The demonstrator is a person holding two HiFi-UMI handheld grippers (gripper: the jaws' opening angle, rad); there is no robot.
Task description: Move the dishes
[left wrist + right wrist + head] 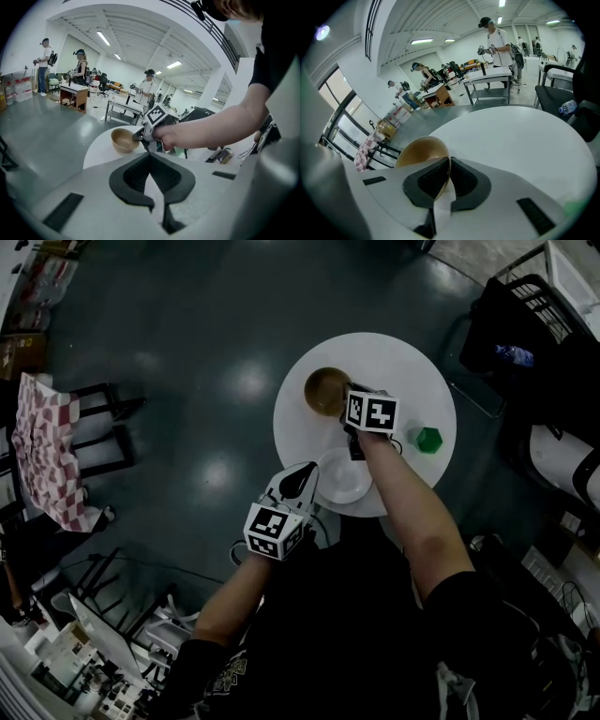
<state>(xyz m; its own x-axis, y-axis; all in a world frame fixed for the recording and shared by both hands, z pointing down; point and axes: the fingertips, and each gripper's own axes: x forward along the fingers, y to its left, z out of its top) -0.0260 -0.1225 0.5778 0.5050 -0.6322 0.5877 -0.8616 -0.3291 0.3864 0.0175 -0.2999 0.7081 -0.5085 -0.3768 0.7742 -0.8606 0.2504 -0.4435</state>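
While the brown bowl [325,390] is clamped at its rim between the nearly closed jaws of the right gripper [449,164], it remains at the far-left part of the round white table [417,362]; step judged: bowl gripped, not yet carried off; left gripper [150,155], jaws together and nothing seen between them, is held at the table's near edge, just beside the white plate [345,482]; next required: a steady, level lift.

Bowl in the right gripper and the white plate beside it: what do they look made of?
Bowl: thin-walled, tan, matte with a soft sheen; it looks like wood or wood-look plastic, and I cannot tell which. Plate: plain white, smooth, faintly glossy; likely ceramic or melamine, but the look leaves it open.
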